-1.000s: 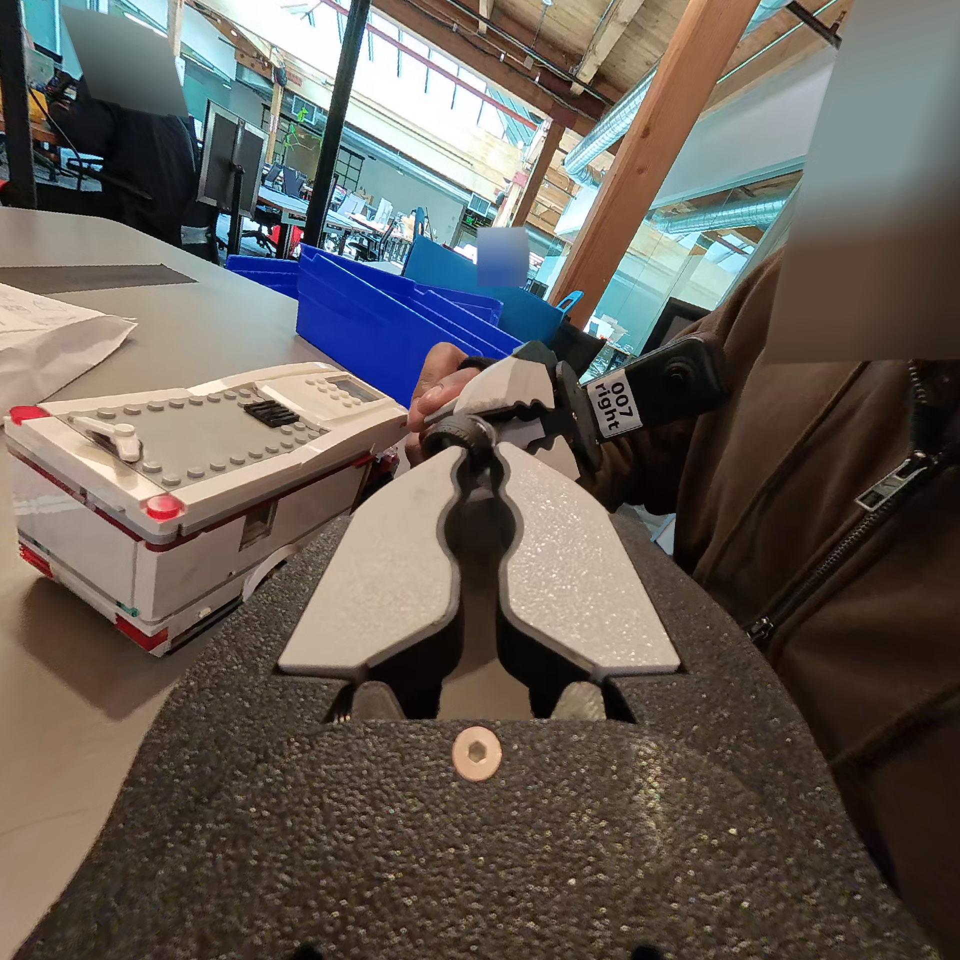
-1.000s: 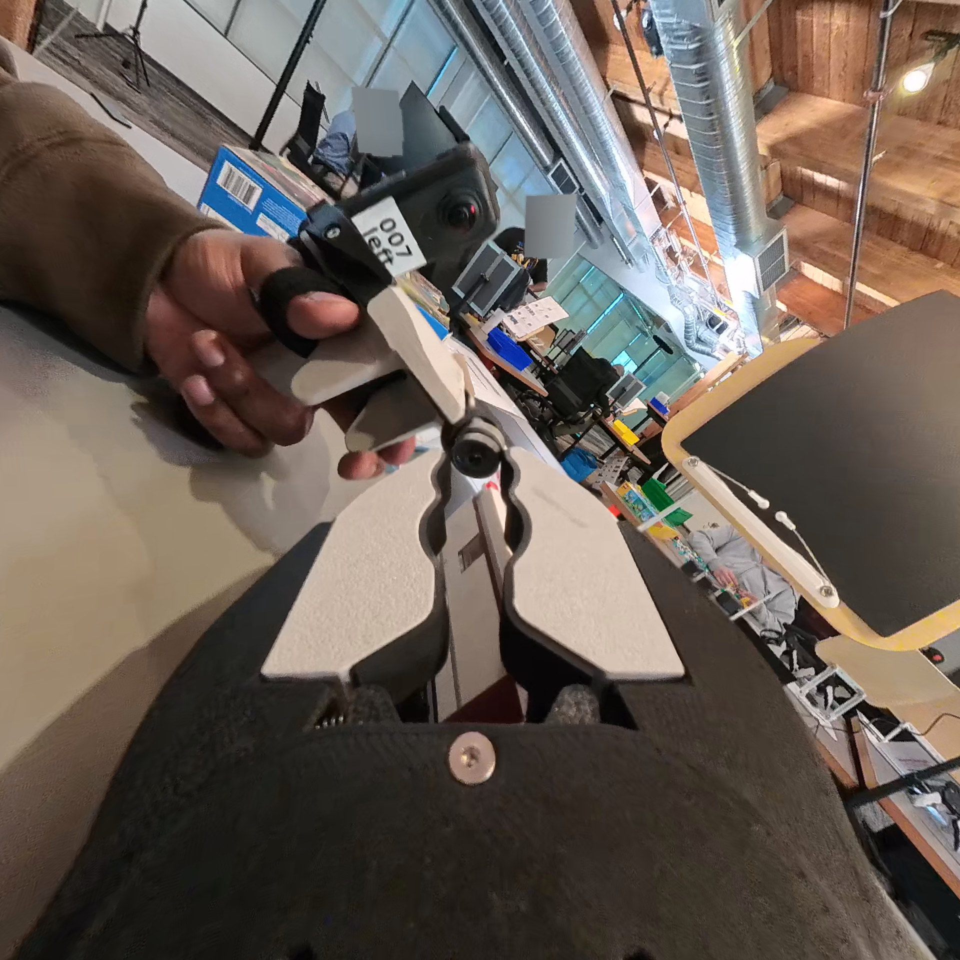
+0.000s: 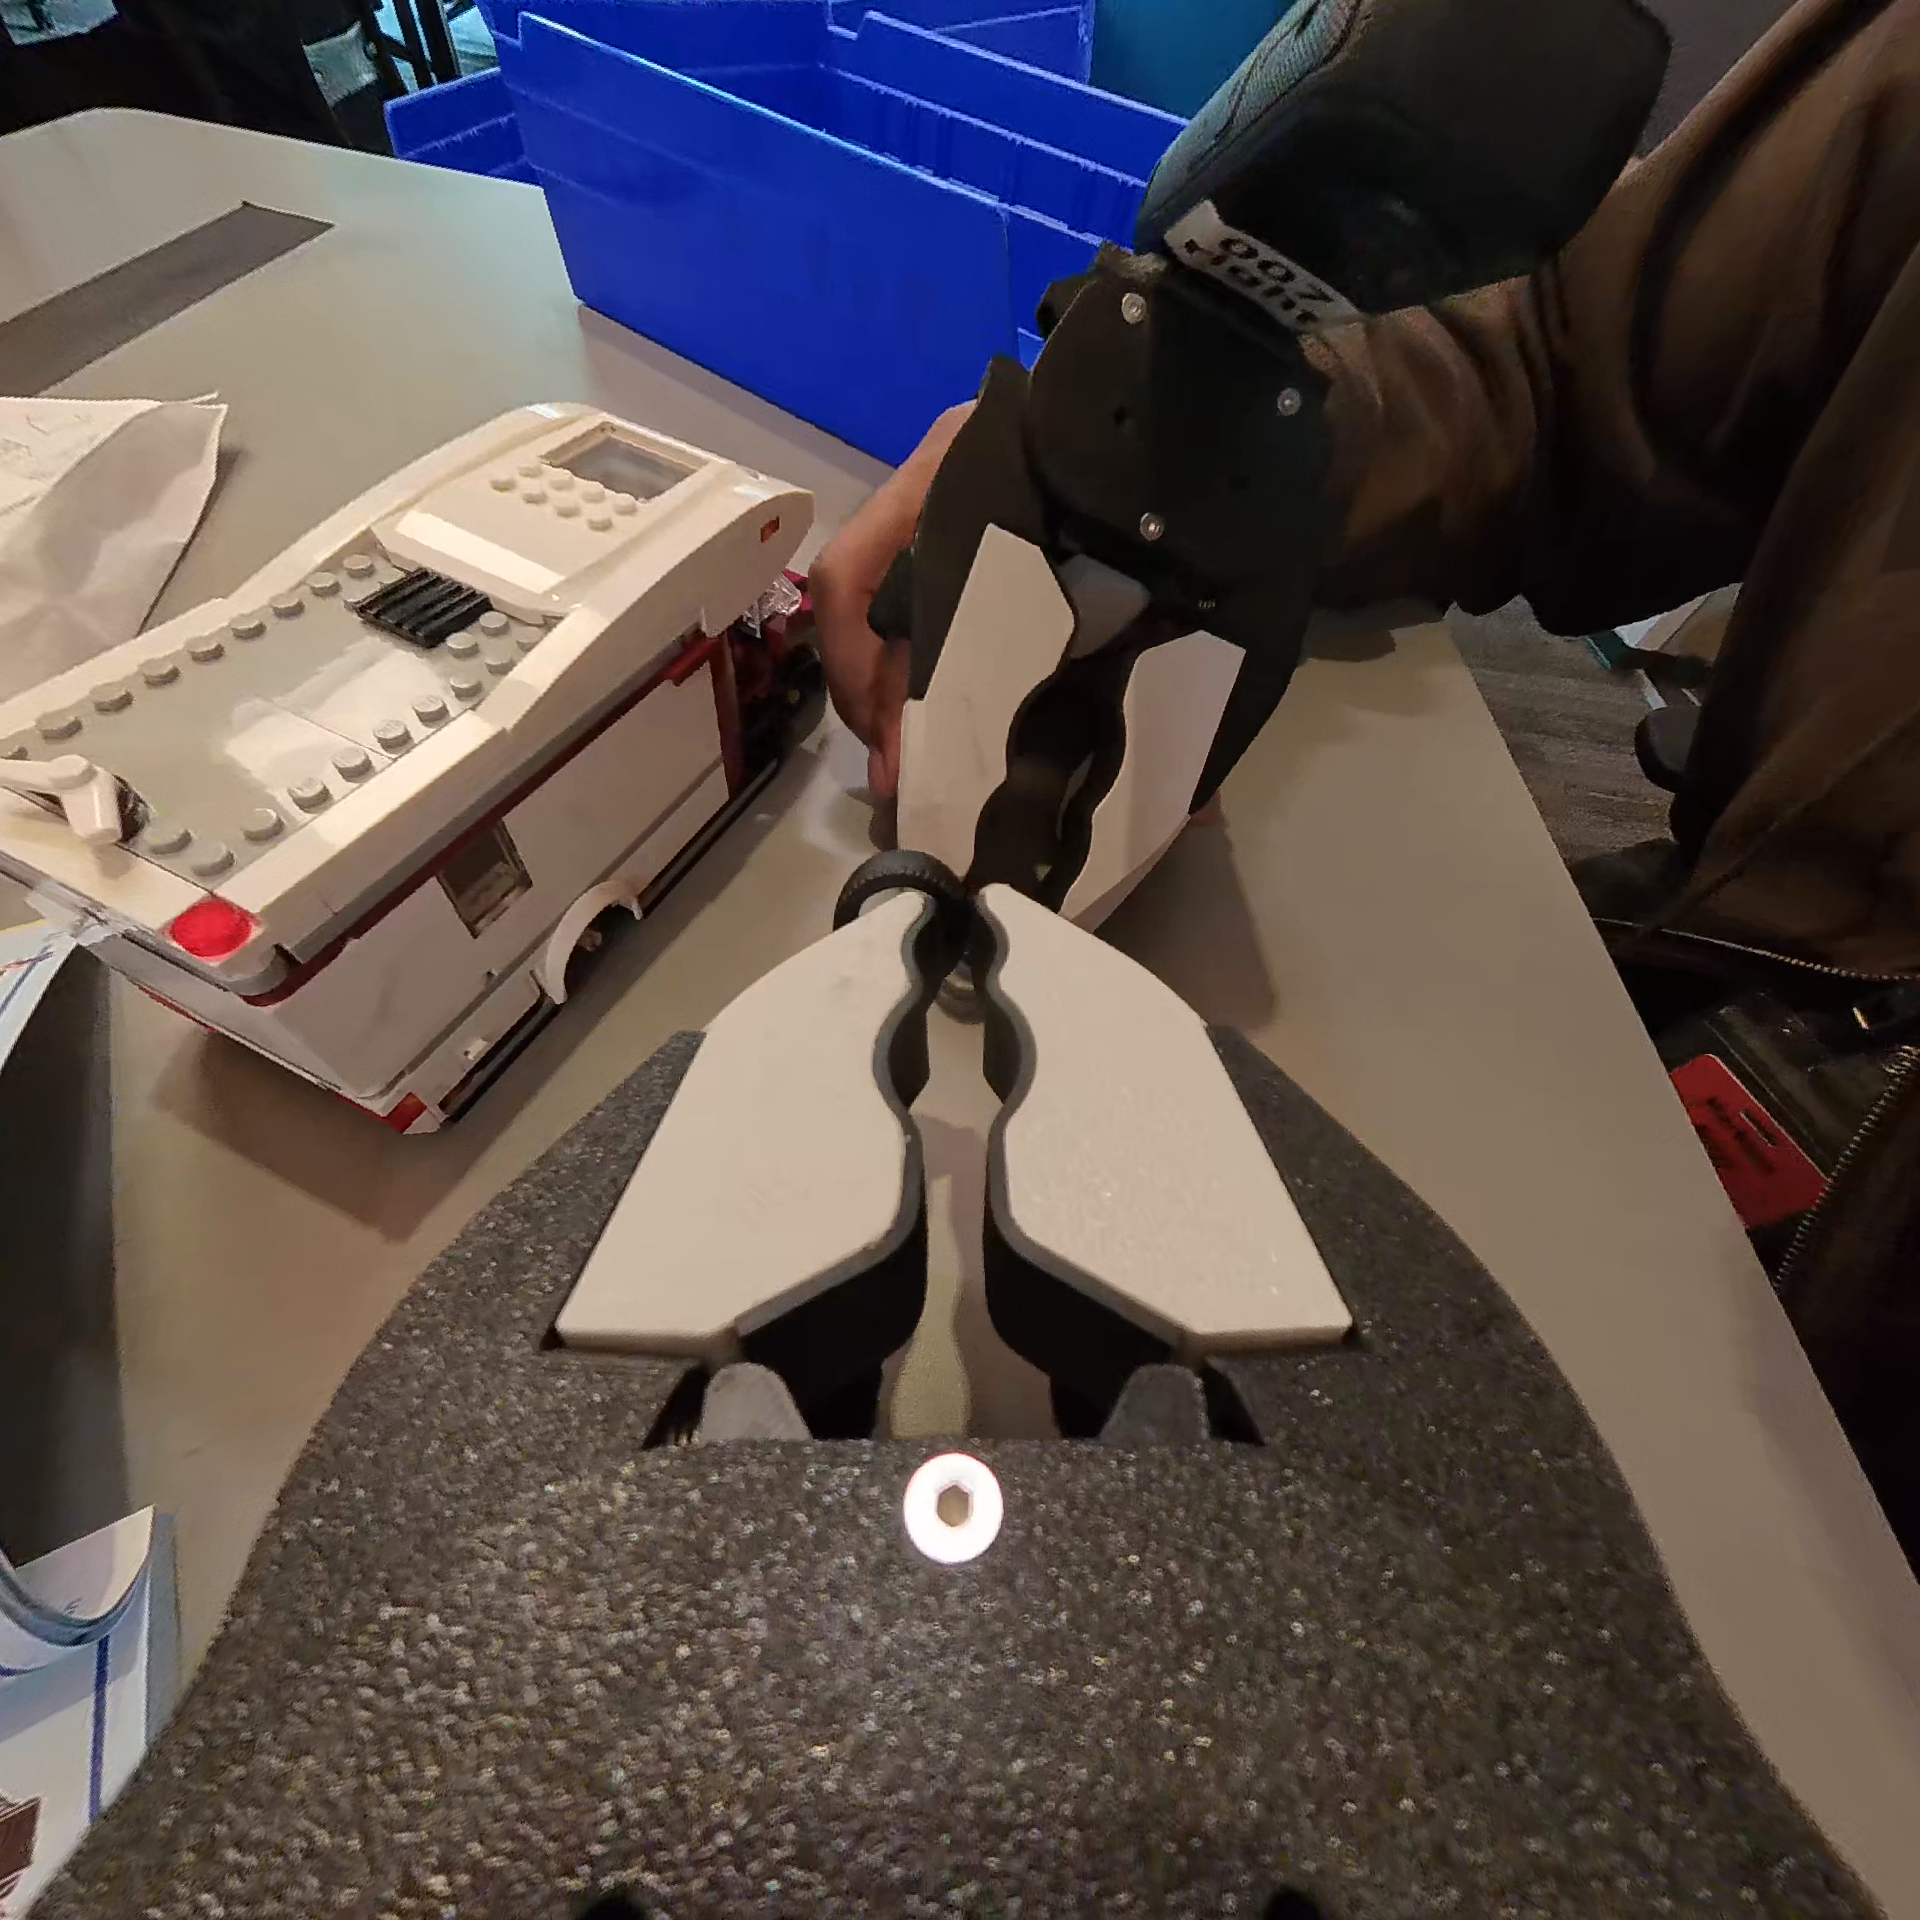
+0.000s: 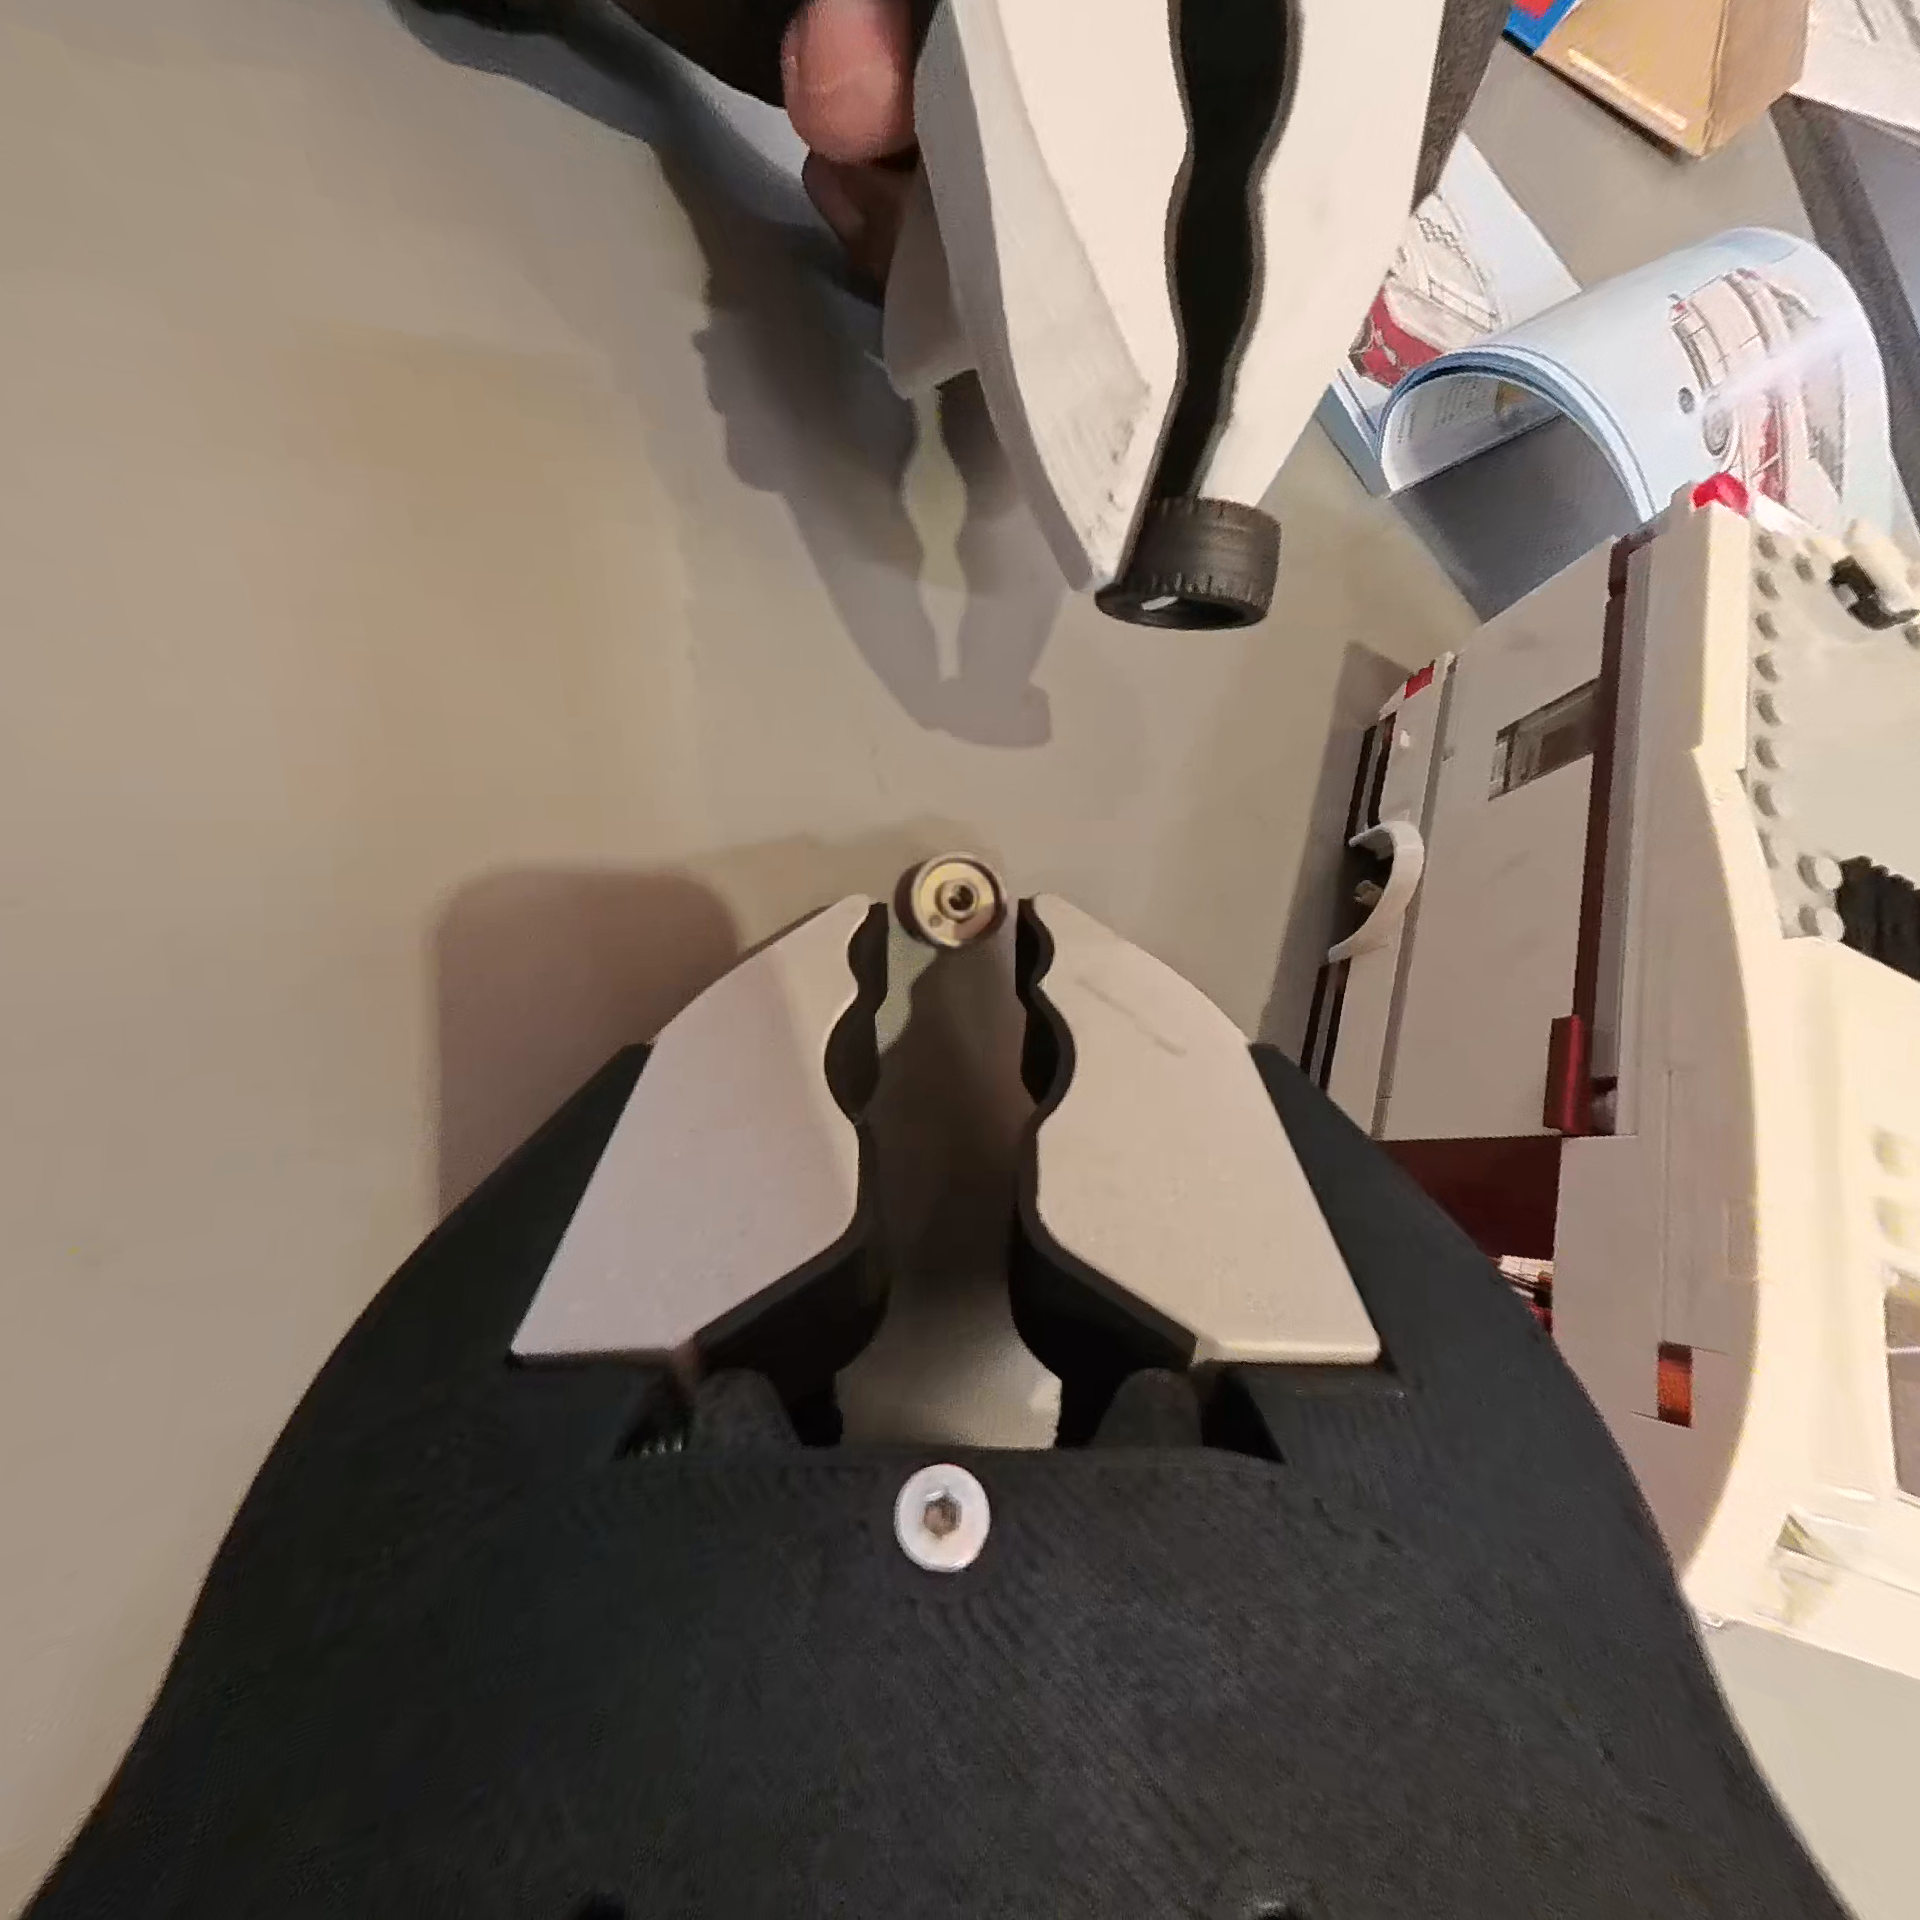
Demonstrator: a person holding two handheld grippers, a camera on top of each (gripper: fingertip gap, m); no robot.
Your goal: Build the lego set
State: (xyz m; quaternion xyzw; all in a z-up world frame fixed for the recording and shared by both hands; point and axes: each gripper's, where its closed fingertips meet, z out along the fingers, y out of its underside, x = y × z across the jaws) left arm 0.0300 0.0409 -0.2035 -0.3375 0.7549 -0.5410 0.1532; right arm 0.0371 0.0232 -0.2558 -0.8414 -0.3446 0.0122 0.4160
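My left gripper (image 3: 951,906) is shut on a small black toy tyre (image 3: 883,875) at its fingertips, just above the grey table (image 3: 1403,935). The right wrist view shows the same tyre (image 4: 1195,566) pinched at the left gripper's tips (image 4: 1174,520). My right gripper (image 4: 951,920) is open. A small pale wheel hub (image 4: 948,902) lies on the table between its fingertips, with a gap on each side. In the left wrist view the right gripper (image 3: 1039,883) points down at the table, close to my left fingertips. The hub (image 3: 961,992) shows through the slot between my left fingers.
A white and dark red brick-built camper van (image 3: 395,707) stands on the table to the left, also in the right wrist view (image 4: 1662,935). Blue bins (image 3: 779,208) stand behind it. A curled booklet (image 4: 1662,343), a paper bag (image 3: 83,499) and the table edge (image 3: 1621,1039) are near. The gap from one gripper's tips to the other's is roughly 6 centimeters.
Both grippers came down from mid-air to the table. The tyre and hub, joined before, are apart: the left kept the tyre, the right jaws widened and the hub lies free.
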